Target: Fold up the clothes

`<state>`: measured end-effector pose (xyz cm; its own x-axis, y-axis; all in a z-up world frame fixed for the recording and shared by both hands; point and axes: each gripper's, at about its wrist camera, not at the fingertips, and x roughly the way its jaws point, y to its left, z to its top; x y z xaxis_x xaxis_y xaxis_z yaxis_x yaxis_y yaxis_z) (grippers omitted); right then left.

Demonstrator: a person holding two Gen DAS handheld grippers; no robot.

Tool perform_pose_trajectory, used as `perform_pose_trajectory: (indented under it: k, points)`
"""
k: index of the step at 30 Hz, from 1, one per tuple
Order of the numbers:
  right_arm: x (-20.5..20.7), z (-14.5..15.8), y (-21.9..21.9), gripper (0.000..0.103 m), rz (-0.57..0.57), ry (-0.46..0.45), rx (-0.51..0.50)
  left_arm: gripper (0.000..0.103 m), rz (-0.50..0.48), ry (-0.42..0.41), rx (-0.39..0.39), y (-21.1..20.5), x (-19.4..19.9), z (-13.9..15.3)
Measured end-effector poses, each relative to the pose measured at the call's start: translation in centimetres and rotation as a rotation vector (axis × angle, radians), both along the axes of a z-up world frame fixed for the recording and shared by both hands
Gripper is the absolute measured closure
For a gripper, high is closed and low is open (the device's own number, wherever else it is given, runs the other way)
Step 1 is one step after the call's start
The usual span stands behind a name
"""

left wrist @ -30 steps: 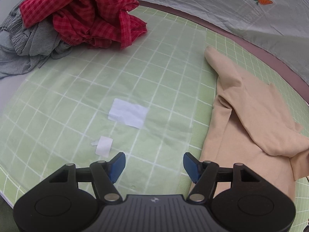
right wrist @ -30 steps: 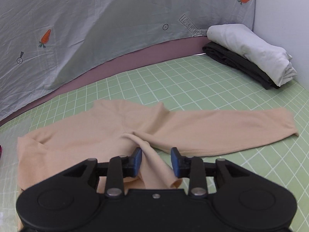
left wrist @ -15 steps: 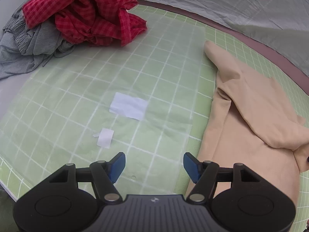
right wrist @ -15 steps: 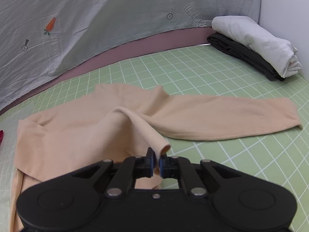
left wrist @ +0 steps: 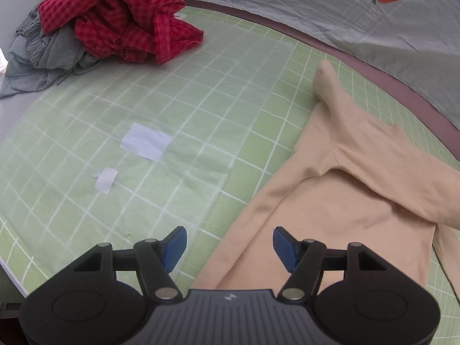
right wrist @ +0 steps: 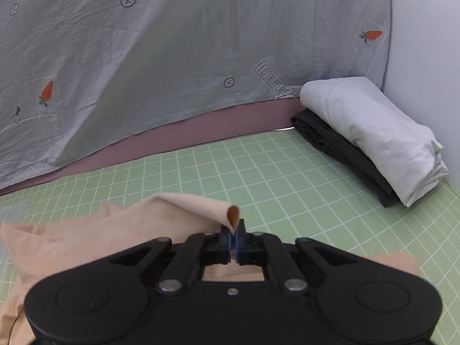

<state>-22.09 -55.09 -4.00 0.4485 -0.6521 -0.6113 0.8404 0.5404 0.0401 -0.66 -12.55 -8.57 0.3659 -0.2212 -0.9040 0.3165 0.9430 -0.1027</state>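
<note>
Beige top point(left wrist: 339, 201) lies spread on the table point(right wrist: 258, 172); my right hand-held gripper point(right wrist: 233, 243) pinches its lifted sleeve, left hand-held gripper point(left wrist: 230, 243) hovers wide. I judge a sleeve fold: carry it across the body.

Garments: one beige long-sleeved knit top point(left wrist: 339, 201), one crumpled red checked shirt point(left wrist: 123, 20), one grey garment point(left wrist: 37, 57), one folded white cloth point(right wrist: 371, 132), one folded black cloth point(right wrist: 330, 141). Two white paper scraps point(left wrist: 145, 145).

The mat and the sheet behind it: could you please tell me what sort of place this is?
Probably a staged clothes-folding station, not a lived-in room: a green grid mat, a carrot-print sheet hung as backdrop, and folded clothes stacked aside.
</note>
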Motion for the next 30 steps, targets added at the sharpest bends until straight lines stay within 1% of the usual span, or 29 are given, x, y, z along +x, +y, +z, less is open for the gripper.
perform_pose_trajectory:
  k: [1, 3, 4, 5, 6, 7, 9, 11, 12, 13, 17, 21, 27, 30]
  points:
    - [-0.2, -0.3, -1.1, 0.1, -0.014, 0.011, -0.005, 0.035, 0.009, -0.001, 0.002, -0.3, -0.3, 0.0]
    - [-0.1, -1.1, -2.6, 0.096, -0.039, 0.037, 0.004, 0.035, 0.026, -0.004, 0.005, -0.8, -1.0, 0.1]
    - [0.0, -1.4, -3.1, 0.09, -0.036, 0.05, 0.019, 0.035, 0.036, -0.004, 0.007, -0.7, -1.2, 0.1]
    - [0.2, -1.7, -3.1, 0.071, -0.035, 0.059, 0.026, 0.035, 0.048, -0.004, 0.01, -0.3, -1.3, 0.2]
    - [0.3, -1.9, -2.7, 0.06, -0.031, 0.061, 0.024, 0.035, 0.059, -0.003, 0.013, 0.1, -1.4, 0.2]
    - [0.5, -2.0, -1.8, 0.051, -0.02, 0.059, 0.018, 0.035, 0.07, -0.002, 0.015, 0.6, -1.5, 0.3]
    - [0.8, -2.2, 0.0, 0.043, 0.002, 0.055, 0.005, 0.035, 0.089, -0.003, 0.019, 1.4, -1.5, 0.4]
    - [1.1, -2.4, 2.3, 0.01, 0.003, 0.033, 0.004, 0.035, 0.083, -0.009, 0.017, 2.2, -1.2, 0.4]
    - [1.4, -2.6, 3.6, 0.003, -0.002, 0.019, 0.009, 0.035, 0.073, -0.012, 0.015, 2.5, -1.0, 0.4]
    - [1.7, -2.7, 5.0, 0.0, -0.007, 0.009, 0.017, 0.035, 0.062, -0.015, 0.012, 2.9, -0.8, 0.3]
    - [3.2, -3.1, 11.6, 0.0, 0.012, 0.007, 0.026, 0.035, -0.012, -0.028, -0.012, 4.4, 0.3, 0.5]
    - [4.8, -3.4, 18.0, 0.0, 0.018, -0.002, 0.057, 0.035, -0.093, -0.044, -0.042, 6.2, 1.3, 0.9]
    - [7.9, -4.4, 26.7, 0.0, 0.049, -0.004, 0.118, 0.035, -0.174, -0.063, -0.055, 9.1, 2.7, 1.3]
    - [9.9, -5.0, 30.0, 0.0, 0.082, 0.034, 0.16, 0.035, -0.198, -0.072, -0.06, 10.2, 3.5, 1.4]
